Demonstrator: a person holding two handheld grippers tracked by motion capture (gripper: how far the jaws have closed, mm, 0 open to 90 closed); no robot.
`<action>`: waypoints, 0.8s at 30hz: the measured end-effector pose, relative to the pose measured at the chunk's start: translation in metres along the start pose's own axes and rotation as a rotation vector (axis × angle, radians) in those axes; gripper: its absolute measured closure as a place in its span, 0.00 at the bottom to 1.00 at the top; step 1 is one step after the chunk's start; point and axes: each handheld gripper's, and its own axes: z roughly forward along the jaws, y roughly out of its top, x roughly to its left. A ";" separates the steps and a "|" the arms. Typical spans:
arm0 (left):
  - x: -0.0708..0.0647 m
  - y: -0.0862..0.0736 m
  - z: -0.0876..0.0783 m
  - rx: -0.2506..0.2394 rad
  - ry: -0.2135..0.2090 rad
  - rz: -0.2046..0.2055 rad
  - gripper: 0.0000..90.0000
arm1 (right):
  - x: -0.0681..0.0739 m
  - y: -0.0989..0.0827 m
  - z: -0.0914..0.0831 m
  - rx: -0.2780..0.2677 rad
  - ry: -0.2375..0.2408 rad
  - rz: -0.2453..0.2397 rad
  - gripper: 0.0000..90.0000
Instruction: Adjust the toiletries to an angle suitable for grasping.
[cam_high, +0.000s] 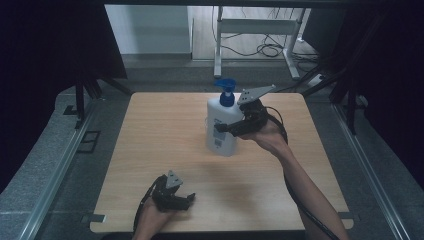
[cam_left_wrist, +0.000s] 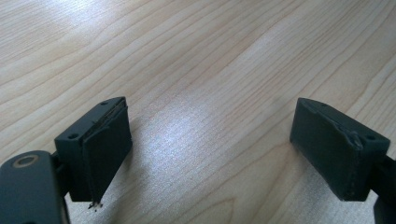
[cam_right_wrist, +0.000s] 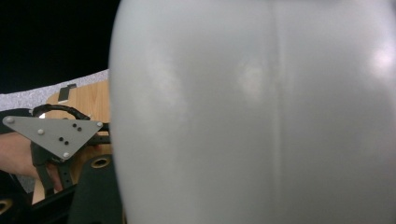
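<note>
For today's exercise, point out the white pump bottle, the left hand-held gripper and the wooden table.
white pump bottle (cam_high: 220, 131), high view, label on its body.
left hand-held gripper (cam_high: 188, 199), high view, between its fingertips.
wooden table (cam_high: 150, 135), high view, bare top.

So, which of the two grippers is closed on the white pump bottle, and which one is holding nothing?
The right gripper is clamped on the white pump bottle with the blue pump. The left gripper, near the table's front edge, has its jaws apart with only wood between them.
</note>
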 end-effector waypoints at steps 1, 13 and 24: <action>0.000 0.000 0.000 0.000 0.000 0.000 0.13 | -0.004 0.002 0.000 0.007 0.004 -0.006 0.41; 0.000 0.000 0.000 -0.001 0.000 -0.001 0.13 | -0.026 0.006 0.000 0.016 0.003 -0.010 0.41; 0.000 0.000 0.000 -0.001 -0.001 -0.002 0.13 | -0.046 0.012 0.000 0.021 -0.004 -0.029 0.41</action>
